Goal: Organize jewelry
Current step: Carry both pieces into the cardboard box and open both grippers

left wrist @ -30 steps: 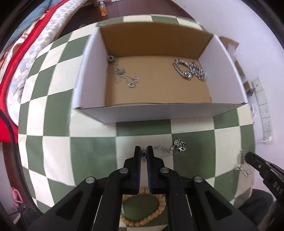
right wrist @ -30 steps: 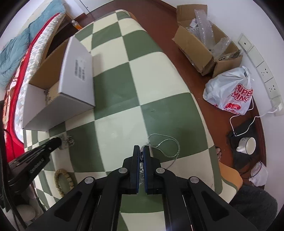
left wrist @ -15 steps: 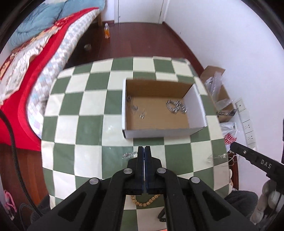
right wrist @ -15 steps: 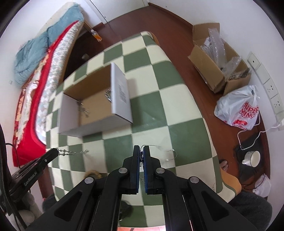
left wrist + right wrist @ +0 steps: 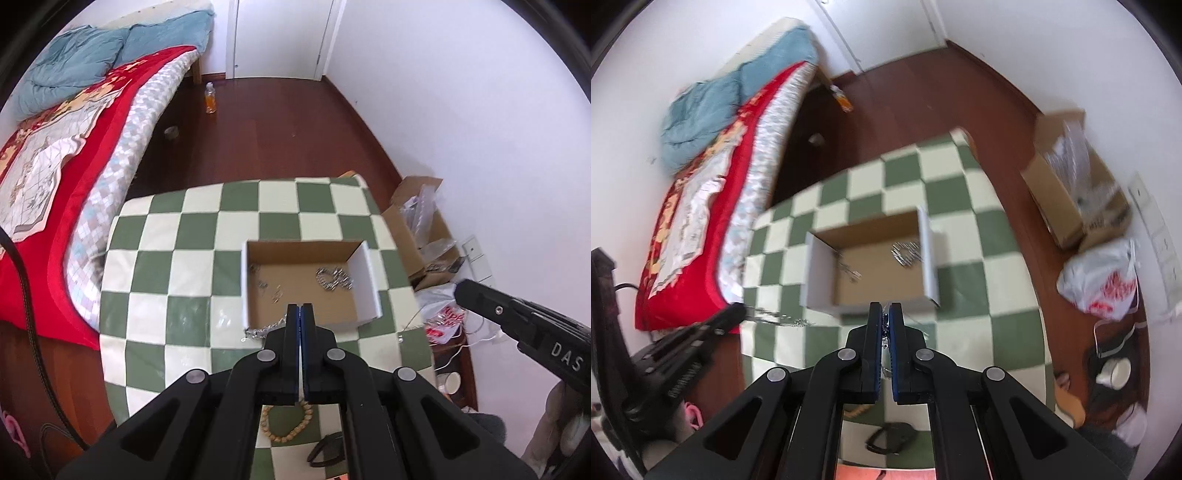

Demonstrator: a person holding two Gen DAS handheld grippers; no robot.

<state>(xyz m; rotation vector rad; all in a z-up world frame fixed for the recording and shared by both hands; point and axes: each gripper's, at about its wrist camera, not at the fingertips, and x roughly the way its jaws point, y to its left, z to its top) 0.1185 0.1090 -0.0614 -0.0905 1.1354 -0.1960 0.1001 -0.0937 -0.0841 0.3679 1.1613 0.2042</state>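
Both grippers are high above the checked surface [image 5: 155,266], most likely so the chains hang free and can go into the open box [image 5: 303,321]. The left gripper [image 5: 300,308] has its fingers pressed together on a sparkly silver chain [image 5: 264,329] that dangles just in front of the box. The right gripper [image 5: 885,308] has its fingers clamped on a thin chain [image 5: 885,334], which is blurry and hard to follow. Some jewelry [image 5: 334,278] already lies in the box. A bead bracelet [image 5: 286,424] on the surface is half hidden behind the left gripper.
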